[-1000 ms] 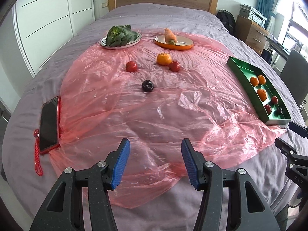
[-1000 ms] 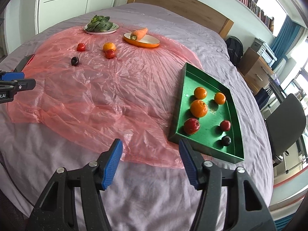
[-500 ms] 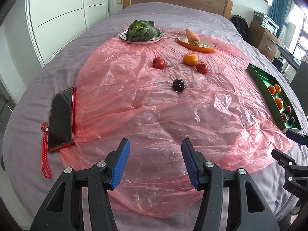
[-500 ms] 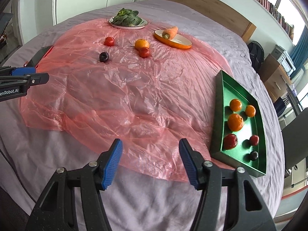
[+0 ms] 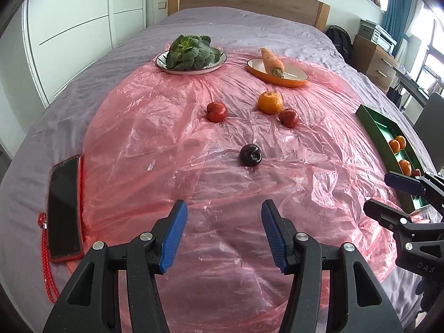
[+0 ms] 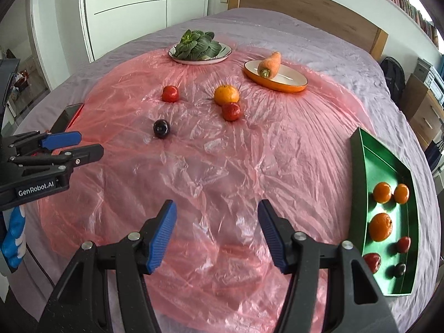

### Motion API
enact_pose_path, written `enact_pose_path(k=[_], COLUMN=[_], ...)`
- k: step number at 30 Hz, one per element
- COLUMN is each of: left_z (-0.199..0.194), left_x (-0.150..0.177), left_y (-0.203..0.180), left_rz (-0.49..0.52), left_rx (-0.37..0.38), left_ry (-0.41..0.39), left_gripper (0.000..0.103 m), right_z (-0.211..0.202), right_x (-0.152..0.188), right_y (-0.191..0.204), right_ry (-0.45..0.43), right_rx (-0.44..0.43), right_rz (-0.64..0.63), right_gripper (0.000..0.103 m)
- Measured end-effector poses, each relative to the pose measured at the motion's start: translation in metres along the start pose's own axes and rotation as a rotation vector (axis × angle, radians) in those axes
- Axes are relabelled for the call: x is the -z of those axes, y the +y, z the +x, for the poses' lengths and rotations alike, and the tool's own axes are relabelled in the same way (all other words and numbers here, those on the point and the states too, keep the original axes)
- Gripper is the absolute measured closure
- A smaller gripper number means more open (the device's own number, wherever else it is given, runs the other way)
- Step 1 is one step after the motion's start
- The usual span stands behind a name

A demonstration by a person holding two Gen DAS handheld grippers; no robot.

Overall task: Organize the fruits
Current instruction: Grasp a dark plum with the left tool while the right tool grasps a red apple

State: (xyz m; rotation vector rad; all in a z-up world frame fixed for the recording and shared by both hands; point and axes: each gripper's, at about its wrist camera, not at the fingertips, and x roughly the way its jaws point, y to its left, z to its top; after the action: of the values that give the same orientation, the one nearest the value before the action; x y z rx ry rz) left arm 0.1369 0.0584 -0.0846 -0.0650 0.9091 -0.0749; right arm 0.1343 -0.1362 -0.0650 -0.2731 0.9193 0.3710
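Note:
On the pink plastic sheet point(image 5: 194, 166) lie a dark plum point(image 5: 250, 155) point(image 6: 161, 128), two red fruits point(image 5: 216, 111) point(image 5: 289, 117) and an orange point(image 5: 270, 102) point(image 6: 226, 94). A green tray point(image 6: 388, 172) point(image 5: 371, 119) at the right holds several oranges, red fruits and a dark plum. My left gripper point(image 5: 223, 233) hovers open and empty over the sheet's near part, short of the plum. My right gripper point(image 6: 216, 233) is open and empty too, left of the tray. Each gripper shows at the edge of the other's view.
A plate of leafy greens point(image 5: 191, 57) and an orange dish with a carrot point(image 5: 277, 72) sit at the sheet's far end. A red-cased phone point(image 5: 65, 208) with a strap lies at the left on the grey bed cover. Headboard, wardrobe, drawers and a chair surround the bed.
Both grippers have swung left and come nearer the loose fruit. The tray has slid to the right edge of both views. The jaws stay as wide as before.

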Motion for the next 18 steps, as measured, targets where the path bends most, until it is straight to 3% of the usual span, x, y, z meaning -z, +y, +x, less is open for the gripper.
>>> enact_pose_path(k=[9,18], left_z=[0.034,0.068], left_x=[-0.031,-0.042], left_y=[-0.012,-0.017], left_rz=[0.010,0.010], left_rx=[0.051,0.078], left_ry=[0.002,0.020], left_gripper=[0.053,0.053], right_z=[0.034,0.080], right_x=[-0.057,-0.088], right_y=[-0.019,-0.034], right_ry=[-0.080,-0.080], right_rx=[-0.105,-0.134], right_rz=[0.018,0.017], right_gripper=[0.000,0.000])
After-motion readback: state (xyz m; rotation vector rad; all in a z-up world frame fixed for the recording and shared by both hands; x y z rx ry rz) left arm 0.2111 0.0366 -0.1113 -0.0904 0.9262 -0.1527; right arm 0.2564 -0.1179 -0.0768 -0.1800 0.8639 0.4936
